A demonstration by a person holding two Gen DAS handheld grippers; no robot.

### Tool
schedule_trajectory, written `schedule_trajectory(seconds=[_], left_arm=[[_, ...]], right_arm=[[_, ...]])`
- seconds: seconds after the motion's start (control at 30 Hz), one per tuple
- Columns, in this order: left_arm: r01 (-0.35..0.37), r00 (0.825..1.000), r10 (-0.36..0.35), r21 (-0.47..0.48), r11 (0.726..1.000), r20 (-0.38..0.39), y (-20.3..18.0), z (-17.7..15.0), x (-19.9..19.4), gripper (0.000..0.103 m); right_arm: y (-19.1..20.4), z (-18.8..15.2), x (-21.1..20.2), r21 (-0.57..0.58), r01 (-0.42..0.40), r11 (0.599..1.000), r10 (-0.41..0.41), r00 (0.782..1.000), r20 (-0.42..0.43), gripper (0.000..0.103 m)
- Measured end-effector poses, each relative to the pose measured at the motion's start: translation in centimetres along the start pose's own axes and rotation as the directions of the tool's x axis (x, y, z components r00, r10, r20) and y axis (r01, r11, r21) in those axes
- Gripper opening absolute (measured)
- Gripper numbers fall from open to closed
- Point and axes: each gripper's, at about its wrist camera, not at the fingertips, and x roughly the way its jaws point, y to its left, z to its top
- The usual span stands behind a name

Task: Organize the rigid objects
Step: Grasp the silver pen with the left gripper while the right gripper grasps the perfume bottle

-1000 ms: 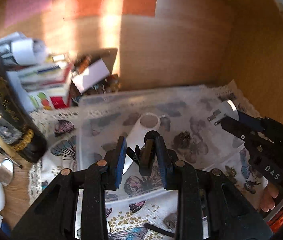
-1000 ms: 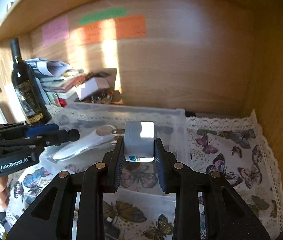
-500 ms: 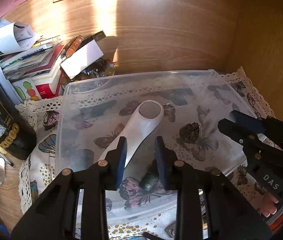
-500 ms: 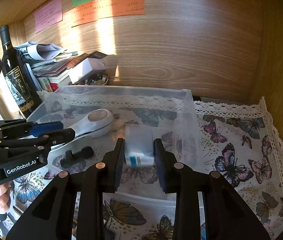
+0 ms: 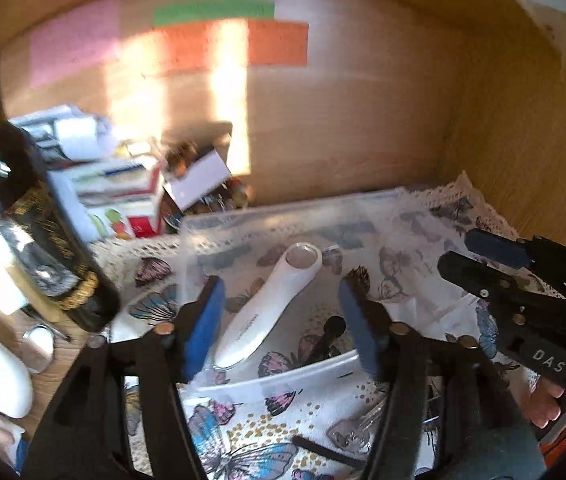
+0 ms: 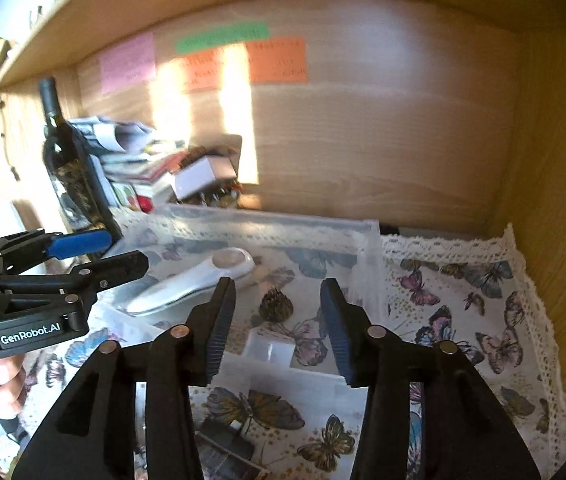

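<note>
Three rigid objects are seen already lying inside the clear plastic bin (image 6: pixel 375 240): a white handheld device (image 5: pixel 271 304) along its left part, a small black clip (image 5: pixel 329 338) near the front wall, and a white charger block (image 6: pixel 269 348) toward the front — so the sorting is judged well under way; the left gripper (image 5: pixel 283 320) is held with its fingers spread wide and nothing between them, above the bin's front edge; the right gripper (image 6: pixel 277 326) is likewise spread and empty, with the charger block seen low between its fingers but not touched. On the butterfly cloth (image 6: pixel 483 320) in front of the bin, a metal key (image 5: pixel 353 432) and a dark flat object (image 6: pixel 223 444) are left outside, so more is judged to remain; the dark object is largely hidden behind the right gripper's fingers and cannot be identified; the left view is smeared by motion blur, and the clip's shape is hard to make out.
</note>
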Motion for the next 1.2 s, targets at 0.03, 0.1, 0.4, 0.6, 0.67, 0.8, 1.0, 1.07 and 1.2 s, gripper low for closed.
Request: schedule_trajectory(seconds=[0.03,0.1,0.4,0.6,0.67,0.8,1.0,1.07,1.2], left_arm=[[-0.005,1.000,0.005,0.001,1.000,0.012,0.1,0.0,-0.5,0.073],[-0.009,0.999,0.009,0.002,1.000,0.045,0.3,-0.3,-2.1,0.078],[-0.019,0.999,0.018,0.017,1.000,0.047,0.6,-3.5,-5.0,0.090],[0.037,0.999,-0.037,-0.001,0.999,-0.037,0.7,-6.8,-4.2,0.090],[0.052,0.996,-0.052,-0.002,0.999,-0.070,0.6,-8.0,-3.7,0.090],[0.072,0.988,-0.072,-0.005,0.997,-0.136,0.2,-10.2,-2.3,0.090],[0.107,0.974,-0.101,0.019,0.994,-0.201,-0.9,-12.0,-1.2,0.075],[0.129,0.968,-0.122,0.019,0.991,-0.218,-1.2,-12.3,-1.2,0.073],[0.153,0.958,-0.142,0.026,0.988,-0.251,-1.8,-12.8,-0.9,0.059]], right_arm=[[0.1,0.0,-0.6,-0.003,-0.002,1.000,0.002,1.000,0.011,0.046],[0.2,-0.1,-1.8,-0.008,-0.003,1.000,0.003,0.999,0.032,0.050],[1.6,-2.3,-4.1,-0.045,-0.013,0.999,0.014,1.000,0.027,0.054],[1.5,-4.9,-3.2,-0.013,-0.057,0.998,0.056,0.997,-0.053,0.056],[1.4,-6.1,-2.5,-0.006,-0.064,0.998,0.063,0.994,-0.091,0.056],[1.3,-8.0,-0.8,-0.010,-0.065,0.998,0.062,0.982,-0.177,0.056],[1.5,-9.1,1.6,-0.041,-0.077,0.996,0.063,0.962,-0.264,0.055],[1.4,-9.1,1.6,-0.037,-0.099,0.994,0.085,0.959,-0.272,0.049],[1.4,-9.5,0.9,-0.043,-0.111,0.993,0.095,0.957,-0.275,0.038]])
